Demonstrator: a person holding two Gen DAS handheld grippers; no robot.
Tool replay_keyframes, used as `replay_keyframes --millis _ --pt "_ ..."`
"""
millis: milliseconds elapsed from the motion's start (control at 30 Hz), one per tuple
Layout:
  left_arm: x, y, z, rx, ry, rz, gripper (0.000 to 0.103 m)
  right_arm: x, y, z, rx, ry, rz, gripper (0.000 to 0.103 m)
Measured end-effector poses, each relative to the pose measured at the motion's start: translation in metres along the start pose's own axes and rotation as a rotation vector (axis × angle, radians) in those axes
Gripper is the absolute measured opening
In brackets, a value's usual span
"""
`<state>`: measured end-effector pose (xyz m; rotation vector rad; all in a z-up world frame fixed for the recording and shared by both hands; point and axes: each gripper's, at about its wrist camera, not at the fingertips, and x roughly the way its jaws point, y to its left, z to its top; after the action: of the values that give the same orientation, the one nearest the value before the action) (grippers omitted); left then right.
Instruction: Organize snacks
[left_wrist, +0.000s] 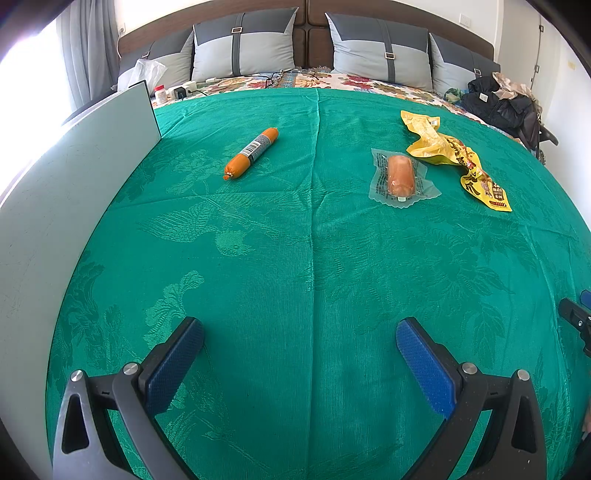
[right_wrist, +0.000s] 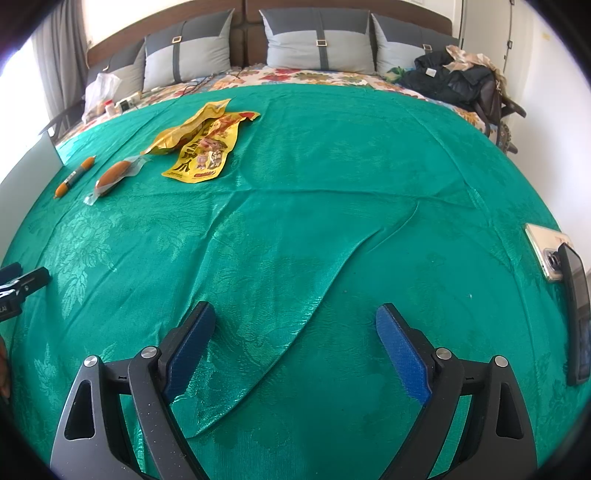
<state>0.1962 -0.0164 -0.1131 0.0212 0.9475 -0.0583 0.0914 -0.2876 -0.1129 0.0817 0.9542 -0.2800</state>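
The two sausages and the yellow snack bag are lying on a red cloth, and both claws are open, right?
Almost. The cloth is green, not red, as the left wrist view shows. The orange sausage, wrapped sausage and yellow bag lie on it, and the left claw and right claw are open.

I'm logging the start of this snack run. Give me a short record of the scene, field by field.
surface: green cloth spread over a bed
snacks: orange sausage stick, clear-wrapped sausage, yellow snack bag
layout: sausage stick lies alone on the left; wrapped sausage beside the bag
left gripper: open, holding nothing
right gripper: open, holding nothing
other: phone at the cloth's right edge
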Motion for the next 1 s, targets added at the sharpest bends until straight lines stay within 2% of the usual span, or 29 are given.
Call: replay_keyframes --millis 1000 --pt "0.0004 0.0000 0.0002 -0.001 0.000 0.000 0.103 -0.0004 0.0000 0.0007 0.000 0.001 0.001 0.094"
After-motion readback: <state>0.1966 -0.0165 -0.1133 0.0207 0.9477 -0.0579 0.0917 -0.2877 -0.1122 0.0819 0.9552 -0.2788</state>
